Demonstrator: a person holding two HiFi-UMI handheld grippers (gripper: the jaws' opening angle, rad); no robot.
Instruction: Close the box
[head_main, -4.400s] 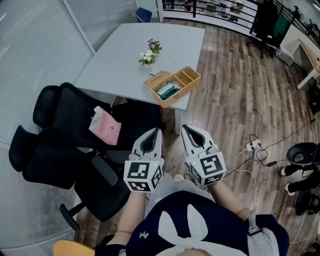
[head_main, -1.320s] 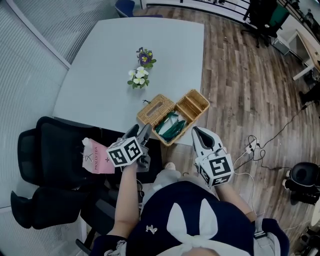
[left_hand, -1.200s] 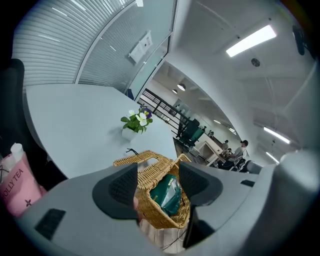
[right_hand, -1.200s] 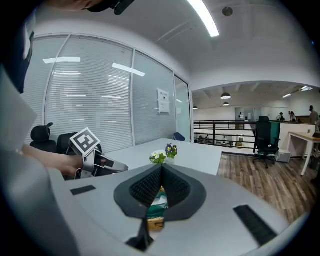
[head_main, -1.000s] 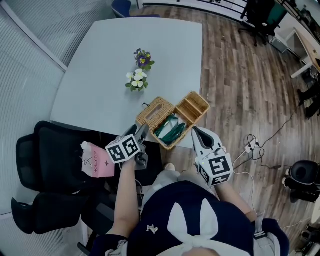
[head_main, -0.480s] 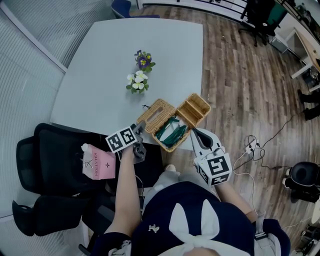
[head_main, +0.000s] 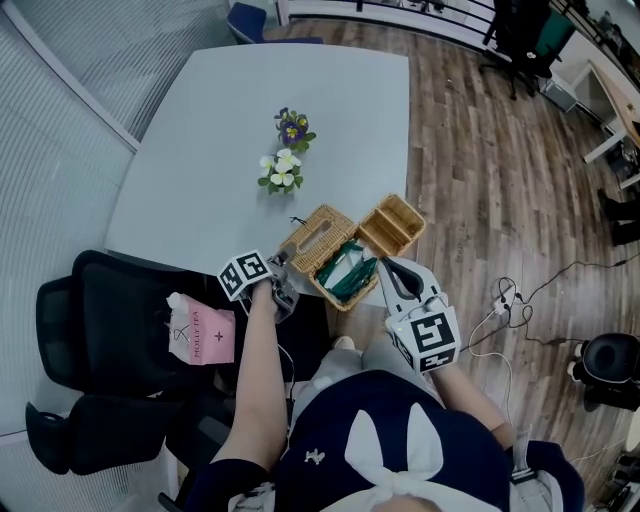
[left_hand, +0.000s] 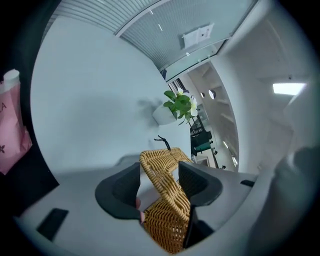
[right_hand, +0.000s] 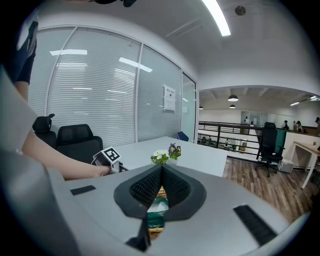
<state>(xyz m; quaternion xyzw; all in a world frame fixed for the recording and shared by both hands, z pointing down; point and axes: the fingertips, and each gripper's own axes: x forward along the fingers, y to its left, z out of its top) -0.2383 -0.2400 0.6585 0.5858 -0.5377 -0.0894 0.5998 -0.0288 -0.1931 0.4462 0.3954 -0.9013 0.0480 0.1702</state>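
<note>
The wicker box sits at the near edge of the worktop, its lid lying open to the left, packets inside. Potted flowers stand behind it. My left gripper straddles the lid's near corner; my right gripper is just before the box. Further left, a pouch lies on a chair.

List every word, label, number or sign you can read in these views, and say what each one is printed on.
"MOLLY TEA": small print on the pink bag.
Too small to read: the sheet fixed to the glass wall.
No words, only coded square markers: on the cubes of the left gripper and the right gripper.
No print shows on the wicker box.
</note>
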